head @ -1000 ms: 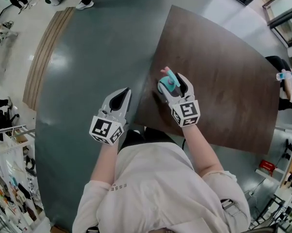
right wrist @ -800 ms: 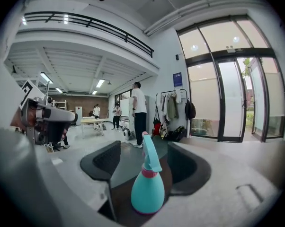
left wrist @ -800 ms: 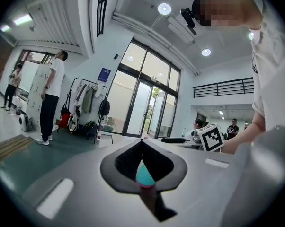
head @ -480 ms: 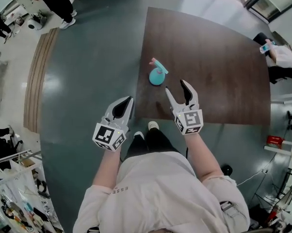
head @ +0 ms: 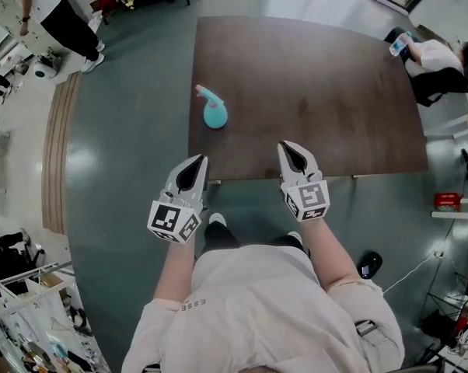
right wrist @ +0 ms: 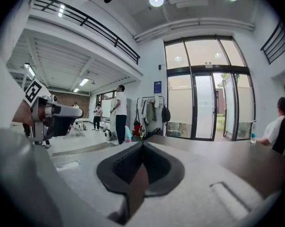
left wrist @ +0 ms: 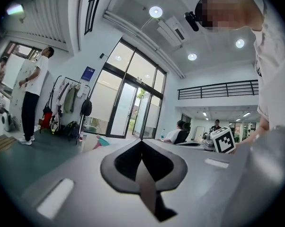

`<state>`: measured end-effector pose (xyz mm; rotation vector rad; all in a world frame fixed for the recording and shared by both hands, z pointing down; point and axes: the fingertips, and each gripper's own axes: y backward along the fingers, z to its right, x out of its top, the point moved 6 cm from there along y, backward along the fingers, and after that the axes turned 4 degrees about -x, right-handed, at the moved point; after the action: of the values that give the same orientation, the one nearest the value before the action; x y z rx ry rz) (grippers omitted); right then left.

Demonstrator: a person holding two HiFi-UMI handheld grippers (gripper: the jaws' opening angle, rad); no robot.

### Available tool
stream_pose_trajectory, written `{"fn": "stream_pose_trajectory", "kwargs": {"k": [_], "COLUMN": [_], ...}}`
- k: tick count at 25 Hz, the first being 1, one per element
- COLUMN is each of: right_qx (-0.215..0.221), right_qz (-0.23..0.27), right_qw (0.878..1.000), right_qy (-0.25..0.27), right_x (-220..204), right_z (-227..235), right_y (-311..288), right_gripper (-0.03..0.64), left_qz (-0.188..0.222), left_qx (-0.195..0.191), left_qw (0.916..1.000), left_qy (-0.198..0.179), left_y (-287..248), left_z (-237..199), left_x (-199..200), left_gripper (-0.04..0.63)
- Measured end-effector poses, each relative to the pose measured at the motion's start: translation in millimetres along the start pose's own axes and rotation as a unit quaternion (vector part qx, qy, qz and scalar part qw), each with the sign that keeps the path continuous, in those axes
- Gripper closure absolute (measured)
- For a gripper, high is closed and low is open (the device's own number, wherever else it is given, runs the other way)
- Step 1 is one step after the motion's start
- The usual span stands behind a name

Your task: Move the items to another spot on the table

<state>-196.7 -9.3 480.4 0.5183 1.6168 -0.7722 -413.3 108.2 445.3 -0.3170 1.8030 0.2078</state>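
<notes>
So the teal item (head: 214,113), a round-bottomed little thing with a pink-tipped neck, was standing on the table (head: 319,76) pretty close to its left edge, well apart from both grippers. It looked light and hard to me, probably smooth plastic, so I'd guess it could slip or tip if you pinched the rounded base. The narrow neck looked like the better spot to take hold, low down so it wouldn't swing.

Your left gripper (head: 192,165) had its jaws together with nothing in them. Your right gripper (head: 291,152) had just been closing and was shut on nothing too. Both hung off the near edge, over the floor (head: 133,130).

Room-wise, everything to the right and toward the far side of the table was bare, so lots of space there. Only things to mind were that left edge right beside the item and the seated person (head: 432,57) at the far right corner.
</notes>
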Motion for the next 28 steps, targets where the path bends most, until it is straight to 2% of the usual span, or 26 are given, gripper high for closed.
{"fn": "stream_pose_trajectory", "kwargs": {"k": [6, 13, 19, 23, 28], "right_qx": [0.017, 0.032, 0.017, 0.015, 0.014], "right_qz": [-0.018, -0.032, -0.014, 0.000, 0.021], "right_qw": [1.000, 0.999, 1.000, 1.000, 1.000], "right_qy": [-0.004, 0.013, 0.007, -0.005, -0.005], "right_x": [-25, -61, -74, -73, -72], "right_z": [70, 149, 208, 224, 229], "right_y": [70, 145, 212, 250, 276], "right_gripper": [0.629, 0.629, 0.629, 0.629, 0.629], "left_qz": [-0.003, 0.009, 0.004, 0.008, -0.003], "left_qx": [-0.004, 0.009, -0.015, -0.033, -0.042], "left_qw": [0.9998, 0.9999, 0.9999, 0.9994, 0.9991], "left_qy": [-0.020, -0.004, -0.007, -0.011, -0.006], "left_y": [-45, -86, -128, -138, -138], "left_z": [100, 195, 275, 318, 345], "left_x": [-26, -70, -93, -92, -100], "left_gripper": [0.588, 0.588, 0.588, 0.588, 0.588]}}
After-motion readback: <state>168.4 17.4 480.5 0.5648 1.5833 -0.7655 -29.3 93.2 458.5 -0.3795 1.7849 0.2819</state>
